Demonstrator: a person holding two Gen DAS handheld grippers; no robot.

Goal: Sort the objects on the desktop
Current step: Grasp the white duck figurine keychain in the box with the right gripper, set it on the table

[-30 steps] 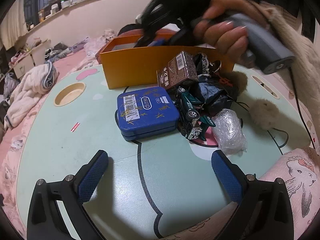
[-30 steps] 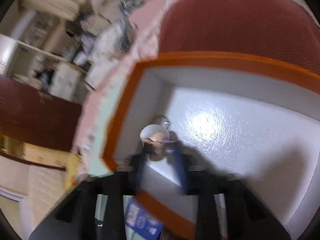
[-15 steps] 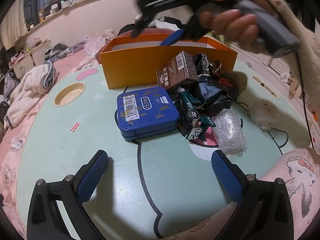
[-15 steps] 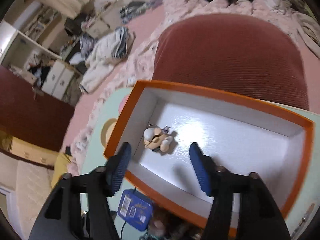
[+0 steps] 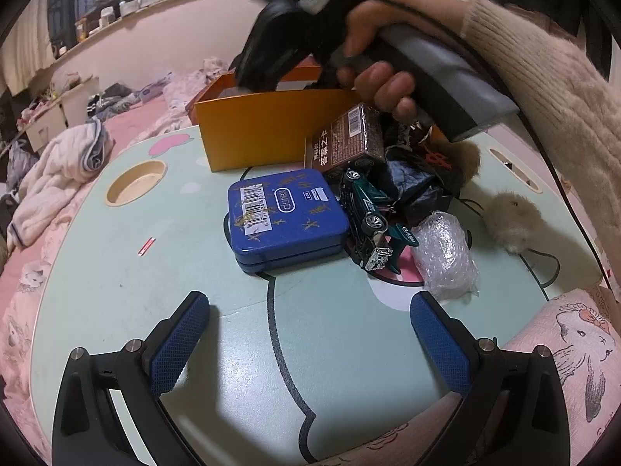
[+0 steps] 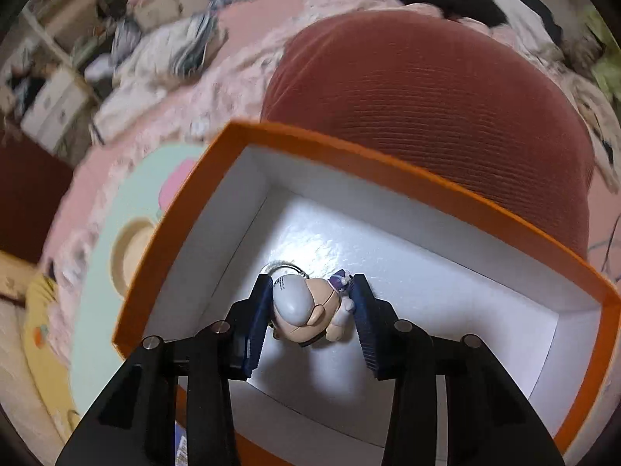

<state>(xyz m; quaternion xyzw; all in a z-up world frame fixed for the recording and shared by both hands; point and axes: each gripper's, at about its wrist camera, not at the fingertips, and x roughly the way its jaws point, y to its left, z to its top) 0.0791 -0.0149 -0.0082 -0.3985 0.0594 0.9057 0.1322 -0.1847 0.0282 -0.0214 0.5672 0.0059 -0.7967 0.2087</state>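
My right gripper is down inside the orange box, its blue pads on both sides of a small figure keychain on the white box floor. The jaws stand narrow around it. In the left wrist view the right gripper's fingertips are hidden behind the orange box. My left gripper is open and empty, low over the table in front of a blue tin, a green toy car, a brown packet and a bubble-wrap bundle.
The mint-green table has a round cup hole. A fur pompom and dark crumpled items lie at the right. A red-brown cushion sits behind the box. Pink bedding and clothes surround the table.
The right gripper, open above the box half a second ago, has dropped back into it and narrowed around the keychain figure. The left gripper has not moved.
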